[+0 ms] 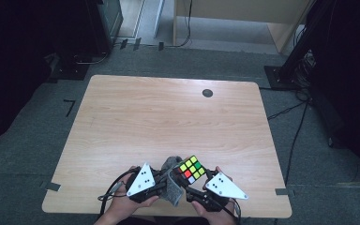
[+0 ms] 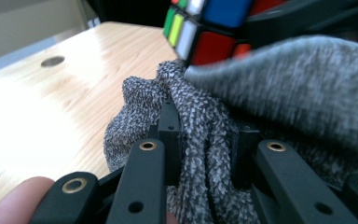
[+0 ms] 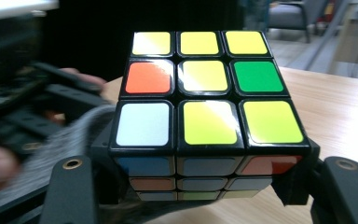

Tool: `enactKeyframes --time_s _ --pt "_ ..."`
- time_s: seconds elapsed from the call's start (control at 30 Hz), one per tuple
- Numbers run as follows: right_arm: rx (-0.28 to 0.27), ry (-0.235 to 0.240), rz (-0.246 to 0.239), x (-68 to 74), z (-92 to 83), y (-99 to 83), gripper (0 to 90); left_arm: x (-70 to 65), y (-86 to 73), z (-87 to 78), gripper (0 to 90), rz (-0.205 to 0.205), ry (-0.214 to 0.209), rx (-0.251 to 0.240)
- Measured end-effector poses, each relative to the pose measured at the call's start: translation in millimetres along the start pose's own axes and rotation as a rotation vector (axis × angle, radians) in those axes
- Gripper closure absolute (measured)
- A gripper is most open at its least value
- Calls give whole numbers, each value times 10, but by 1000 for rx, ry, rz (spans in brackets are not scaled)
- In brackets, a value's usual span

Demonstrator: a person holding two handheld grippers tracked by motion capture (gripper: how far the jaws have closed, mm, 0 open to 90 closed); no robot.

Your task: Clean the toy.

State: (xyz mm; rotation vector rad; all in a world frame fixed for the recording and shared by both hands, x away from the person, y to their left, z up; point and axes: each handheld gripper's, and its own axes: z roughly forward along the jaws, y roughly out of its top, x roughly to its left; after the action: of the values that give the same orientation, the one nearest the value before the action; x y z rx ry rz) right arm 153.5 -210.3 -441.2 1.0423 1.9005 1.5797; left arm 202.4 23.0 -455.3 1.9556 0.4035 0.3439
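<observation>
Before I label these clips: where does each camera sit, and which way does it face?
High view: above the near edge, looking forward and down on the table; hands and forearms show.
Left gripper view: rides the left hand-held gripper, facing the grey cloth.
Right gripper view: rides the right hand-held gripper, facing the cube.
All share the cube.

surface: pale wooden table under my jaws | on it: small dark round disc near far edge

I'm seeing the wooden bench sitting on grey carpet, a dark round grommet showing near its far edge. Black cables are trailing across the carpet at the right.
</observation>
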Motion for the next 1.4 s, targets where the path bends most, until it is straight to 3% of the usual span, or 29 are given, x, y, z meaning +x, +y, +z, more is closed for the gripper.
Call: enactKeyframes --time_s 0.1,0.2,0.3,0.43,0.7,0.9,1.07,1.27,1.4 --pt "13 -5 -40 49 33 -16 343 4 1 -13 727 10 9 7" --pt "24 -30 -36 -1 36 -23 343 3 3 -19 727 24 30 14" --pt "44 -83 -29 -75 28 -33 343 31 -7 -19 721 13 47 16" --pt "65 -124 -29 -132 28 -61 343 91 -20 -10 682 -1 118 48" --pt "103 -147 -81 -94 92 -130 342 216 15 -101 521 -103 180 12" --pt "109 -173 -87 -114 95 -145 343 274 105 -223 358 -146 237 -28" --pt "115 -181 -93 -95 104 -149 342 201 217 -241 276 -186 178 -55" --pt "136 -176 -149 46 199 -184 342 21 360 -171 185 -191 93 -37" --pt "147 -179 -186 142 260 -208 342 -98 409 -110 154 -160 58 -6"
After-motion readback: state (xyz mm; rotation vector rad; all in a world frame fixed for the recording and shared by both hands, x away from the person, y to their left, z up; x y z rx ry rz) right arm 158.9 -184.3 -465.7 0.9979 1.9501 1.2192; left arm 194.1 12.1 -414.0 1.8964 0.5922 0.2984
